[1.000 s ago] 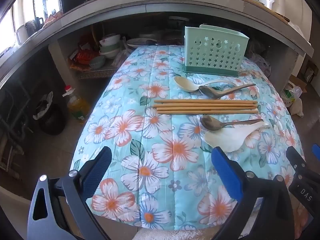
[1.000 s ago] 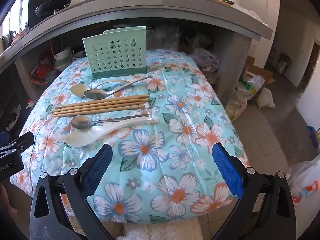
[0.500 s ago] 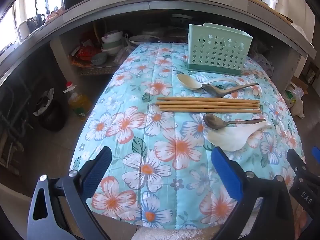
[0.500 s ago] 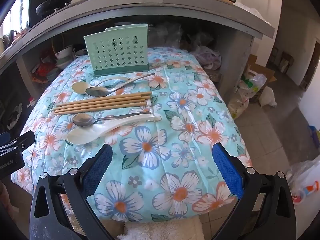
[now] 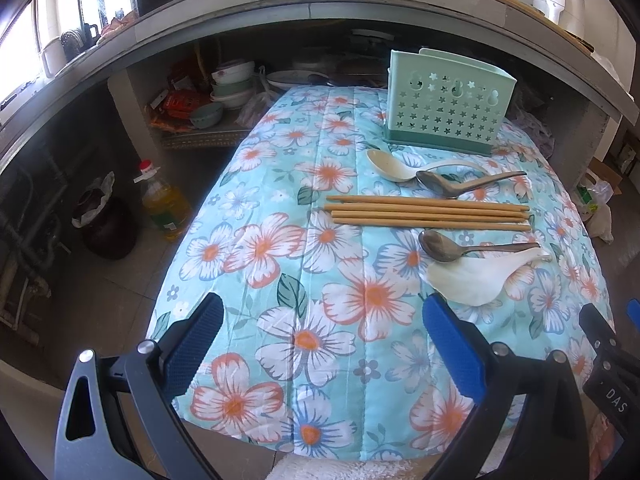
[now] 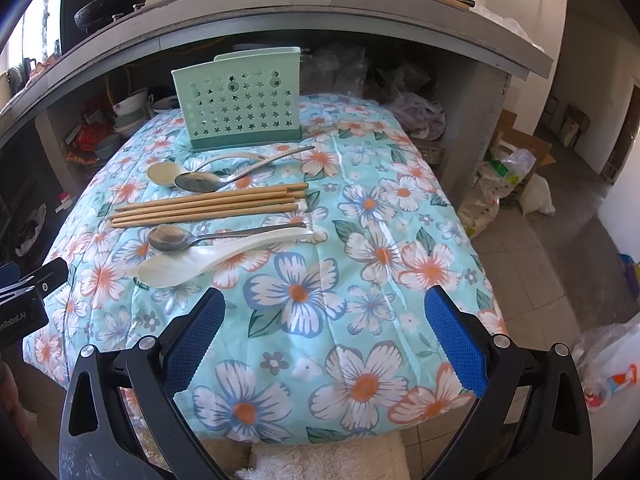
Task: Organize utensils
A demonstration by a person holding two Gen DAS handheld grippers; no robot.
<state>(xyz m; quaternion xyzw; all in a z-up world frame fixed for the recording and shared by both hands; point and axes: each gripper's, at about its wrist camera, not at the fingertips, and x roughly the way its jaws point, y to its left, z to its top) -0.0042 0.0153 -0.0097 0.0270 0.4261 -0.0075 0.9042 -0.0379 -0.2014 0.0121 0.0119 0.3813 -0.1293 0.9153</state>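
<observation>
A mint green utensil holder (image 5: 447,110) (image 6: 240,108) with star holes stands at the far end of the floral cloth (image 5: 312,280) (image 6: 360,248). In front of it lie a cream plastic spoon (image 5: 390,165) (image 6: 162,172) and a metal spoon (image 5: 440,184) (image 6: 200,181). Several wooden chopsticks (image 5: 428,212) (image 6: 208,209) lie side by side below them. Nearer lie a second metal spoon (image 5: 440,246) (image 6: 172,238) and a white ceramic spoon (image 5: 476,278) (image 6: 180,268). My left gripper (image 5: 320,324) and right gripper (image 6: 324,312) hover open over the near edge, both holding nothing.
A concrete counter (image 6: 320,4) overhangs the far side, with bowls and clutter (image 5: 224,88) beneath. An oil bottle (image 5: 162,200) and a dark bin (image 5: 104,224) stand on the floor at left. Bags and boxes (image 6: 504,176) sit on the floor at right.
Both grippers have drifted slightly forward and upward toward the table; the utensils look a little closer. Nothing on the cloth has moved.
</observation>
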